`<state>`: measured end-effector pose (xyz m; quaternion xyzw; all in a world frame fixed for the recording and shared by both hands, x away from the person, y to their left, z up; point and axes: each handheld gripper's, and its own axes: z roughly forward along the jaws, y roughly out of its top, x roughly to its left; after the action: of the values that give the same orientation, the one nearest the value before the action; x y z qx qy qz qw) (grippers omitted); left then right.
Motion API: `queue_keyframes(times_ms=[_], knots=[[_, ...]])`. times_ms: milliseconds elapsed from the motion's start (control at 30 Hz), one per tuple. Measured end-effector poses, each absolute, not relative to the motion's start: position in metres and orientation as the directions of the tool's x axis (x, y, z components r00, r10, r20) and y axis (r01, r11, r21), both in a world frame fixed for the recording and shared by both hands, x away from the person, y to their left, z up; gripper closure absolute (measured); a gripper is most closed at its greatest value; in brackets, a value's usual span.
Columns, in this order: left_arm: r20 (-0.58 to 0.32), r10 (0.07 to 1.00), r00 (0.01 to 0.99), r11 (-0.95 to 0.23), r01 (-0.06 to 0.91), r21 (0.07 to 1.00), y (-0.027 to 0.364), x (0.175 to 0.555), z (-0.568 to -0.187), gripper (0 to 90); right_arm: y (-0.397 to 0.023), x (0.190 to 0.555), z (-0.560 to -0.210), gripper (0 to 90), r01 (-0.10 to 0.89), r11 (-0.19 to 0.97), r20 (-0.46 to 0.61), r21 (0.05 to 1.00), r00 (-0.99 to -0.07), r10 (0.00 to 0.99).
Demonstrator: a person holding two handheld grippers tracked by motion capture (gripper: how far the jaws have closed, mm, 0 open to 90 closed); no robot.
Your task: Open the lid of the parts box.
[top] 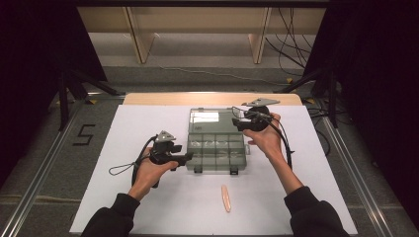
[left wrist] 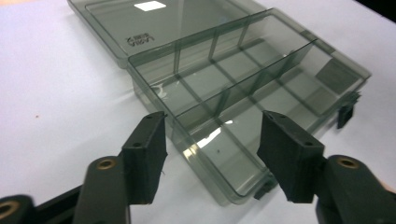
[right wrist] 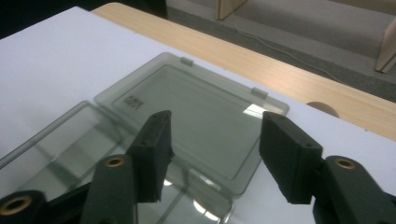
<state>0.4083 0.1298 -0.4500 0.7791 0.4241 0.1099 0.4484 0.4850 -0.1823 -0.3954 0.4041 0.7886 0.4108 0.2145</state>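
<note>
Beside the open organizer box (top: 216, 139), both grippers' fingers (left wrist: 144, 154) stand open, holding nothing.

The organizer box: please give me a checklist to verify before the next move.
1. Organizer box lid fully open, lying flat: ok.
2. Compartments free of parts: ok, as far as visible.
3. Left gripper open, nothing held: ok.
4. Right gripper open, nothing held: ok.
5. Pink stick lies apart on the white table, unobstructed: ok.
6. Front latches undamaged: cannot tell.
</note>
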Motion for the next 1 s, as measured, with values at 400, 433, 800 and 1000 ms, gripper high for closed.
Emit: queue_keyframes(times_ms=[400,433,800,1000], knots=[[-0.16,0.733,0.661,-0.24,0.472,0.848,0.133,0.379,-0.44,27.1,-0.173,0.435,-0.394,34.5,0.454,0.461,-0.047,0.762,-0.672,0.739],[-0.152,0.734,0.662,-0.245,0.467,0.849,0.133,0.377,-0.439,26.2,-0.172,0.431,-0.393,34.0,0.465,0.46,-0.039,0.757,-0.669,0.742],[-0.13,0.713,0.689,-0.245,0.418,0.875,0.141,0.357,-0.441,21.2,-0.157,0.398,-0.395,32.2,0.407,0.588,-0.107,0.699,-0.753,0.649],[-0.122,0.71,0.693,-0.234,0.396,0.888,0.146,0.347,-0.438,19.1,-0.147,0.379,-0.402,31.4,0.414,0.632,-0.095,0.655,-0.785,0.612]])
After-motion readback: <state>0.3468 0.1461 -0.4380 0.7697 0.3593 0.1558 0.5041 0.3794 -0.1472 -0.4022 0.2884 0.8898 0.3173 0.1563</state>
